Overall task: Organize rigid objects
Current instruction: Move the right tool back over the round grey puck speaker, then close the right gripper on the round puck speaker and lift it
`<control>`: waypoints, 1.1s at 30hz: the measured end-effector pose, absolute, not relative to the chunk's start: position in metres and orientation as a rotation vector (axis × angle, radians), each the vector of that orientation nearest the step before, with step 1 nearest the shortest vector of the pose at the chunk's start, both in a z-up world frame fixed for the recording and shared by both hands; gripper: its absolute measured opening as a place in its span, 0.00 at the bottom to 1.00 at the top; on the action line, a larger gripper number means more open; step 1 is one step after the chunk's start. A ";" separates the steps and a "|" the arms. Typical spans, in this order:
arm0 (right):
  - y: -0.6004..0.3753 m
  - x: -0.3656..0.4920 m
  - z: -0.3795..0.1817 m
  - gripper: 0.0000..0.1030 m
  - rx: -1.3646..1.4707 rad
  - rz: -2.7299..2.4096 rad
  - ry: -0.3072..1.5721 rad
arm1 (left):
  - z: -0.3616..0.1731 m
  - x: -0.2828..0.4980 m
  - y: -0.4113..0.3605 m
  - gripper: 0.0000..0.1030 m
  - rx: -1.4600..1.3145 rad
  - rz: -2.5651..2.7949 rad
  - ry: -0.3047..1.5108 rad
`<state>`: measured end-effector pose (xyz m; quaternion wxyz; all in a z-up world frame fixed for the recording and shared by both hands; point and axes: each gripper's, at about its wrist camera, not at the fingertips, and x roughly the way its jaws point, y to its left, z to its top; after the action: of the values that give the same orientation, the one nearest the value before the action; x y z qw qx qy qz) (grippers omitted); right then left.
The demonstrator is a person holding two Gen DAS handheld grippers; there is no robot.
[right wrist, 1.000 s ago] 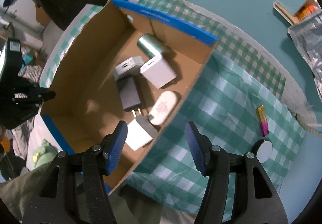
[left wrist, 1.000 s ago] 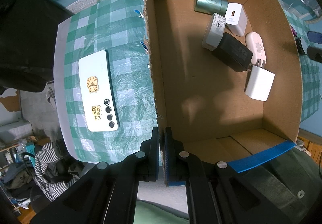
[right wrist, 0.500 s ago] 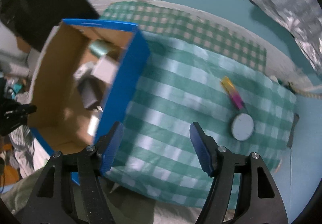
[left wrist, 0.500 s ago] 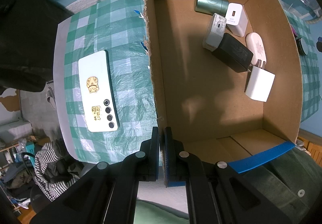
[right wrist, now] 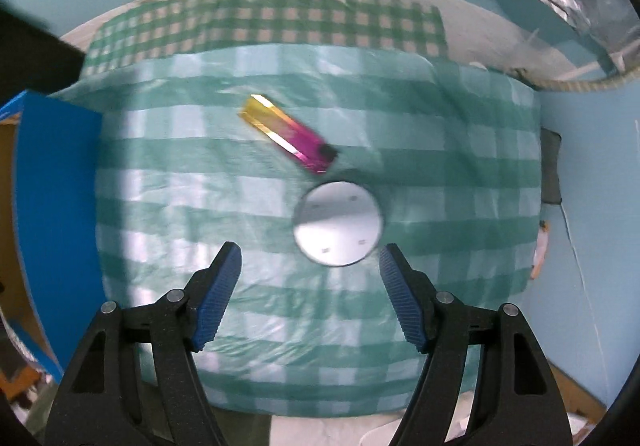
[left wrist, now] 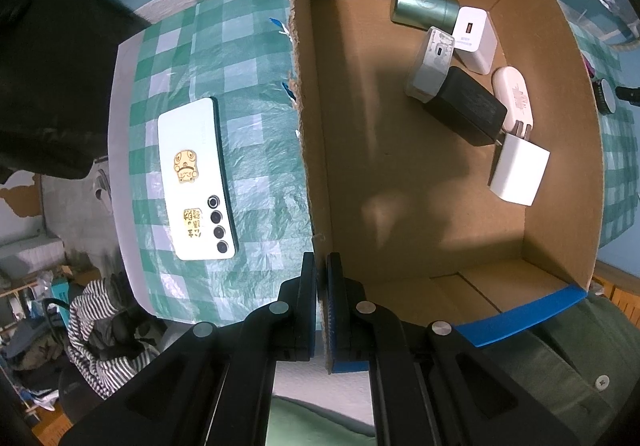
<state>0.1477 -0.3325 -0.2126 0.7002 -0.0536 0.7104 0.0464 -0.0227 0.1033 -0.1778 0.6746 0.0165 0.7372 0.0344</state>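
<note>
From the left wrist view we saw into the cardboard box [left wrist: 400, 173], which the other view showed only as a blue outer wall. Inside it, against the far wall, lay a green cylinder [left wrist: 424, 7]; next to that sat a white charger [left wrist: 476, 37], a grey adapter [left wrist: 430, 65], a black power brick [left wrist: 466, 109], a pale oval plug [left wrist: 514, 97] and a white cube plug [left wrist: 520, 169]. Outside the box, on the checked cloth [left wrist: 260, 173] beside its torn wall, lay a white phone [left wrist: 192, 181], back up. Our left gripper [left wrist: 321, 278] was pinched tight on that torn wall, one finger on each side of the cardboard.

The right wrist view alone showed the cloth on the box's other side. There we saw a yellow-to-pink bar [right wrist: 288, 133] and, just beside its dark end, a round white disc [right wrist: 338, 224]. Our right gripper [right wrist: 310, 266] was opening, jaws already wide, with nothing between them; the disc lay just ahead of the fingertips, untouched.
</note>
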 end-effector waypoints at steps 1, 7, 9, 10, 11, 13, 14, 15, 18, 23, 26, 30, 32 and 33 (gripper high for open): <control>-0.335 0.149 -0.216 0.70 -0.121 0.105 1.587 | -0.178 -0.023 0.103 0.04 0.038 0.080 1.660; -0.340 0.157 -0.236 0.70 -0.135 0.099 1.610 | -0.180 -0.022 0.104 0.04 0.038 0.095 1.667; -0.341 0.160 -0.245 0.70 -0.135 0.097 1.623 | -0.180 -0.021 0.102 0.05 0.037 0.101 1.668; -0.341 0.160 -0.247 0.70 -0.135 0.097 1.626 | -0.180 -0.022 0.103 0.04 0.037 0.104 1.669; -0.341 0.160 -0.249 0.70 -0.136 0.100 1.628 | -0.181 -0.021 0.103 0.04 0.035 0.107 1.670; -0.340 0.162 -0.254 0.70 -0.140 0.105 1.631 | -0.182 -0.021 0.103 0.04 0.032 0.111 1.671; -0.340 0.162 -0.256 0.70 -0.142 0.105 1.630 | -0.182 -0.021 0.103 0.04 0.032 0.113 1.672; -0.340 0.162 -0.257 0.70 -0.140 0.108 1.628 | -0.181 -0.021 0.102 0.04 0.032 0.114 1.672; -0.340 0.163 -0.259 0.70 -0.134 0.111 1.611 | -0.182 -0.021 0.102 0.04 0.030 0.115 1.674; -0.338 0.165 -0.269 0.60 -0.136 0.111 1.633 | -0.182 -0.021 0.103 0.04 0.030 0.115 1.673; -0.338 0.165 -0.269 0.60 -0.132 0.108 1.629 | -0.182 -0.021 0.103 0.04 0.028 0.114 1.673; -0.335 0.160 -0.266 0.60 -0.123 0.127 1.635 | -0.182 -0.021 0.102 0.04 0.030 0.112 1.674; -0.331 0.157 -0.263 0.60 -0.139 0.134 1.634 | -0.183 -0.021 0.102 0.04 0.032 0.111 1.674; -0.329 0.155 -0.261 0.60 -0.149 0.136 1.637 | -0.183 -0.021 0.101 0.04 0.033 0.109 1.674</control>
<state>0.1555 -0.3294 -0.2606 0.6789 -0.0665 0.7288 0.0603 -0.0211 0.1015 -0.1829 0.6683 0.0146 0.7422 0.0484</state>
